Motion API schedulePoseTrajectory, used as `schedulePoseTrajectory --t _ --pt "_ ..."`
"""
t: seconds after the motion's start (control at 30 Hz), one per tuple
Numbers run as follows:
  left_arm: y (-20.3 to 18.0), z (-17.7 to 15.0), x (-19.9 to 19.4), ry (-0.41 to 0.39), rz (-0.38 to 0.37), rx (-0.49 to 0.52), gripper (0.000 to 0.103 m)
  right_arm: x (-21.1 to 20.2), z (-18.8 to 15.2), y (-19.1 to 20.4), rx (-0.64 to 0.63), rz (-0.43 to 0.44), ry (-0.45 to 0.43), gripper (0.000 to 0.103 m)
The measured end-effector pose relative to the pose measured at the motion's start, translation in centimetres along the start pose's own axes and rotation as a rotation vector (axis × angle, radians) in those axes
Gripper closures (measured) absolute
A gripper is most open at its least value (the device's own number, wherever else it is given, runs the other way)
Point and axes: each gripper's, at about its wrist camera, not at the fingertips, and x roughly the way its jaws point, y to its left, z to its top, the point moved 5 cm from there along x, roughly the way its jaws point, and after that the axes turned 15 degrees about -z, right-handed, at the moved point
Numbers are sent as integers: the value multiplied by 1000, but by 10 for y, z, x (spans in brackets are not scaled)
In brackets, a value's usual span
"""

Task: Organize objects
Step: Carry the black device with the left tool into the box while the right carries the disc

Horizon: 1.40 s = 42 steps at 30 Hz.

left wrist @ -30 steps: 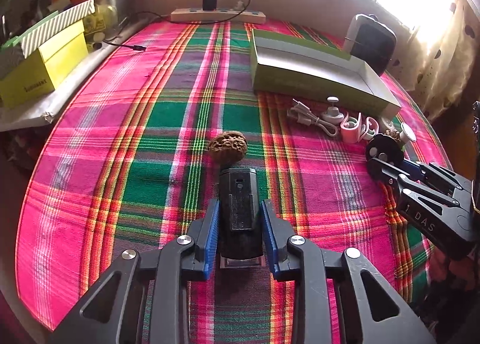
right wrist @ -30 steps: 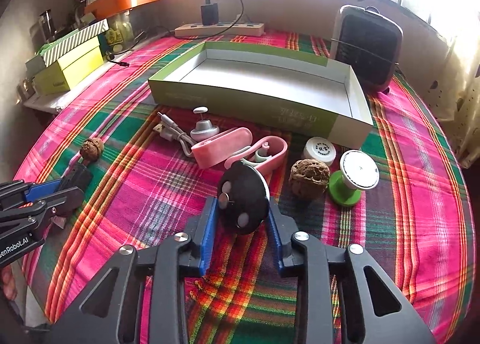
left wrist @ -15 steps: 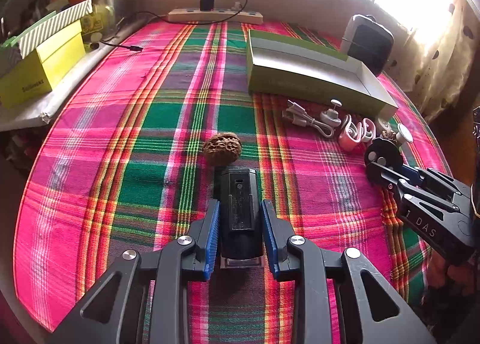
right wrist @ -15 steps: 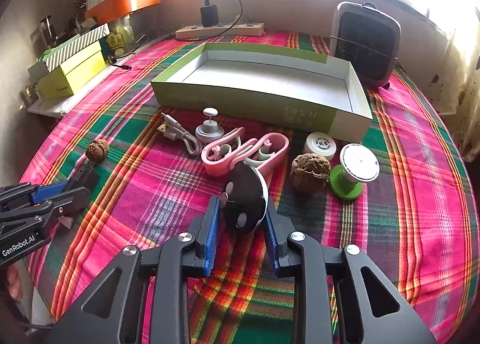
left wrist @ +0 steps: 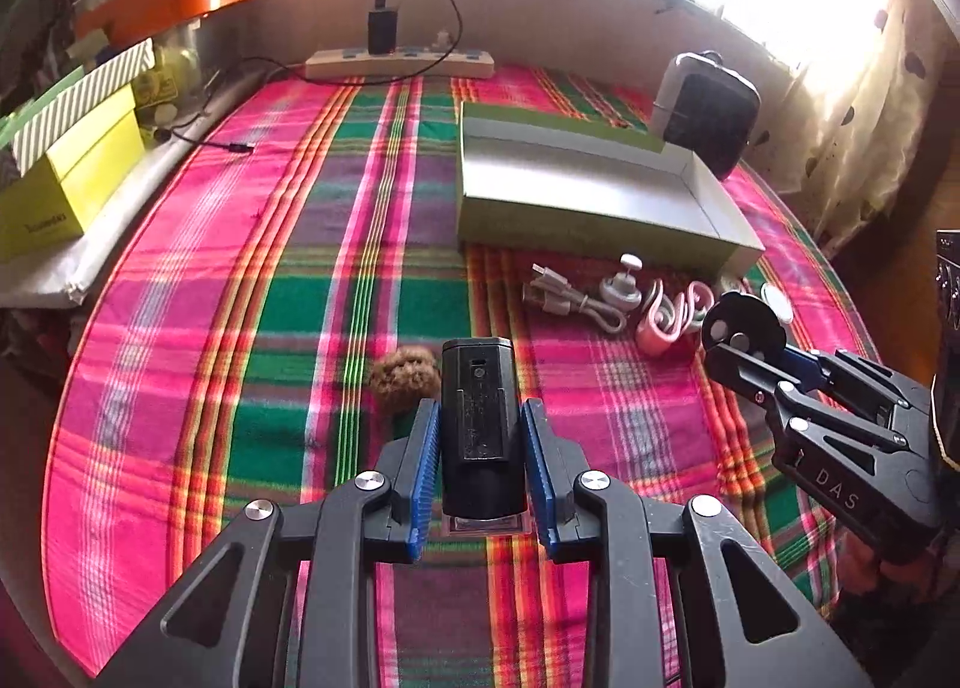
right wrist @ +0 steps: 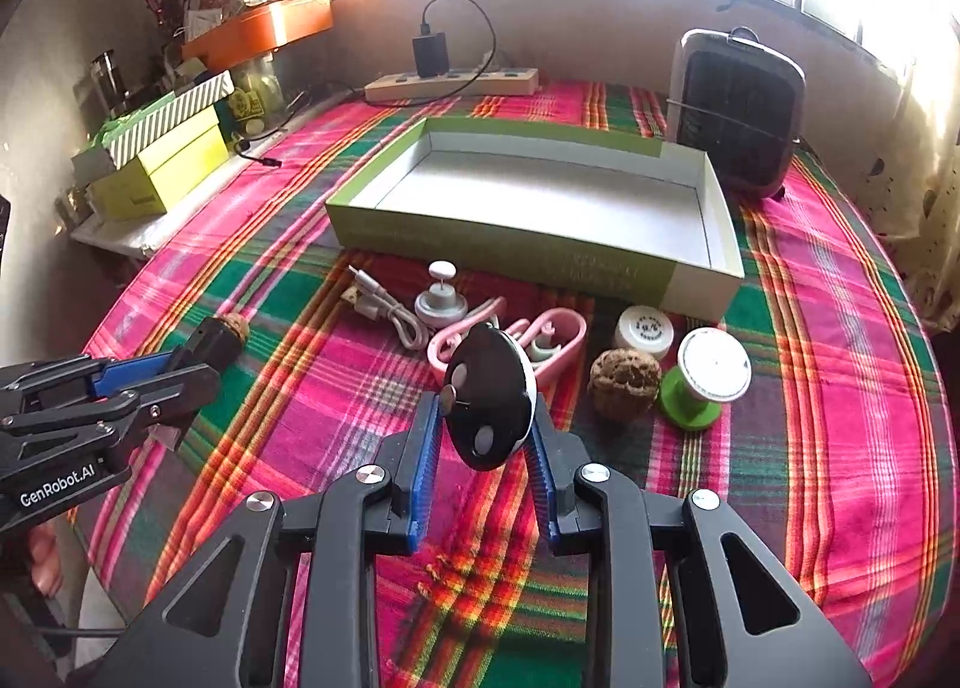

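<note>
Both grippers are loaded, left gripper (left wrist: 483,463) pinching a stiff black block (left wrist: 480,418) by its long sides, right gripper (right wrist: 483,451) squeezing a probably slippery disc (right wrist: 489,397) edge-on, near the far tray (right wrist: 510,256).

White "GenRobot.AI" lettering on the black left gripper (right wrist: 198,355) body at nine o'clock, "DAS" on the black right gripper (left wrist: 741,343) body at three o'clock, yellow cardboard box (left wrist: 66,190) print illegible
</note>
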Motion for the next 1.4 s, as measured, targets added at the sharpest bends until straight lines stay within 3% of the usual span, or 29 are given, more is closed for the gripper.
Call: schedulePoseTrajectory --t 0.57,0.77,1.4 --pt "-9 78 25 -28 -50 73 78 9 56 -18 25 -21 -43 75" --pt "-7 103 46 -12 -90 65 78 25 78 -27 34 -33 -42 75" --pt "3 156 120 48 -80 58 78 93 115 -57 38 -110 25 75"
